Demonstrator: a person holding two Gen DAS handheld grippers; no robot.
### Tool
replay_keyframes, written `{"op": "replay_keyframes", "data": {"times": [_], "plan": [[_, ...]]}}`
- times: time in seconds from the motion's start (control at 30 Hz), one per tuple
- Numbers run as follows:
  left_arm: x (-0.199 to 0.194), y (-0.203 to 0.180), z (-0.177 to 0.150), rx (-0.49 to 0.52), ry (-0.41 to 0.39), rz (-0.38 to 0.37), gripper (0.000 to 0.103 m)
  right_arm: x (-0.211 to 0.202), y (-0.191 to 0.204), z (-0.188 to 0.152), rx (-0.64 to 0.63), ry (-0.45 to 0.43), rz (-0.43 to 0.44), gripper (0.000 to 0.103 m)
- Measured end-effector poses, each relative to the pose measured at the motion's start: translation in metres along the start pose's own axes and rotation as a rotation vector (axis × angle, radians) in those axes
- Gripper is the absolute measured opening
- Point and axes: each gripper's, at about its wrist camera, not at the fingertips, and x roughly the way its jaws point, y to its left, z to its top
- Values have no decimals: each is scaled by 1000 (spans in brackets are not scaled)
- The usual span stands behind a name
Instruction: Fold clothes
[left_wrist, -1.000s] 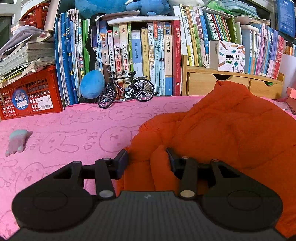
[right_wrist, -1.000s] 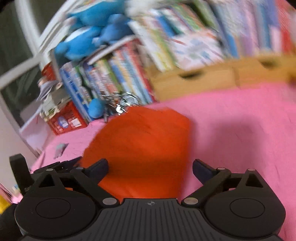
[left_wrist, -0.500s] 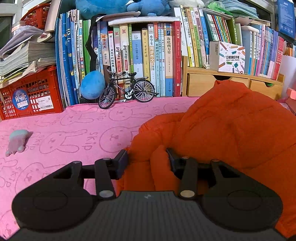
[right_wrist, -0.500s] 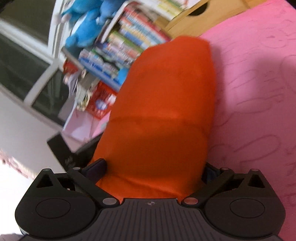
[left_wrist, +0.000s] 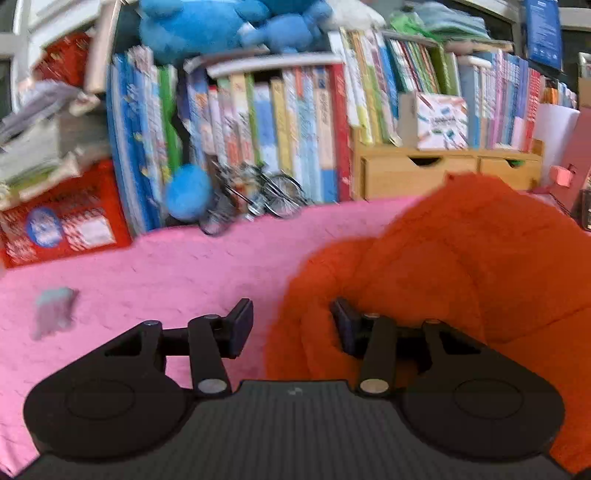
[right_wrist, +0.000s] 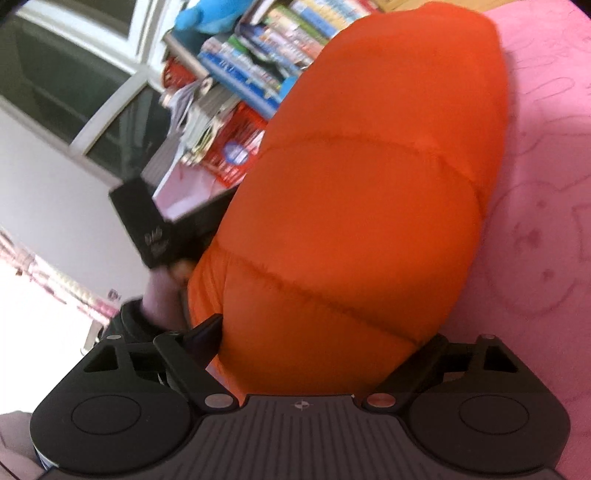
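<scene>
While the orange puffer jacket (left_wrist: 461, 266) lies bunched on the pink blanket (left_wrist: 166, 269), both grippers are angled downward toward it. In the right wrist view a hand (right_wrist: 162, 291) with a dark cuff is seen just left of the jacket, wrapped around the handle of the left gripper, whose body is partly hidden behind the padded fabric.

One jacket is counted, and two grippers. Behind the jacket, one red crate (left_wrist: 62, 221), one small model bicycle (left_wrist: 255, 195), one wooden drawer unit (left_wrist: 443, 173) with two drawers, and a long row of books (left_wrist: 280, 133) are seen; one small grey toy (left_wrist: 53, 310) lies on the blanket well to the left of the jacket.

The left gripper (left_wrist: 291, 325) is held partly apart and its jaws are opening: the right pad is pressed into a fold of the jacket, the left pad stands clear of it over the blanket. The right gripper (right_wrist: 321, 339) is spread wide with its jaws closing, and the jacket's thick quilted end is set between them; whether the pads already press on it cannot be told, as the right fingertip is hidden by the fabric.
</scene>
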Motion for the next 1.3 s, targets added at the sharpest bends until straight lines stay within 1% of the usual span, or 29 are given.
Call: {"op": "replay_keyframes", "data": {"times": [0.1,0.13,0.3,0.37,0.43,0.47,0.53,0.63,0.73,0.77,0.87,0.93,0.97,1.0,1.07,1.17,1.27,1.3], "plan": [[-24,5,20,6,-120,118,47,-1,1,-4,6,-17,3,87],[-34,4,26,12,-160,143,47,-2,0,-3,18,-20,7,87],[-82,-20,36,43,-268,15,50,1,0,-2,24,-35,7,87],[-87,-38,28,76,-251,-50,52,1,0,-3,24,-42,10,87],[-76,-52,18,112,-203,-73,52,0,0,-4,27,-48,13,87],[-70,-59,13,130,-178,-80,52,-1,0,-4,30,-51,14,87],[-52,-65,3,146,-138,-63,53,-4,-2,-5,45,-64,21,87],[-38,-60,-5,116,-116,-74,54,-21,-12,-11,67,-106,30,89],[-34,-59,-9,117,-90,-94,54,-40,-26,-6,112,-181,20,94],[-34,-60,-10,122,-87,-95,54,-46,-33,-2,133,-208,7,96],[-35,-63,-16,126,-76,-97,54,-54,-45,19,176,-287,-41,97],[-35,-64,-18,127,-68,-98,54,-48,-48,38,174,-310,-81,97],[-34,-64,-19,123,-64,-100,54,-45,-49,47,171,-321,-101,95],[-34,-63,-20,119,-60,-101,54,-42,-50,56,170,-326,-124,90],[-32,-61,-22,101,-50,-104,54,-35,-52,72,167,-333,-169,83],[-28,-56,-23,71,-36,-118,54,-25,-55,96,163,-343,-238,79],[-28,-55,-24,61,-33,-123,54,-23,-70,126,175,-376,-321,77],[-28,-55,-24,61,-33,-123,54,-24,-75,136,192,-394,-350,74]]}}
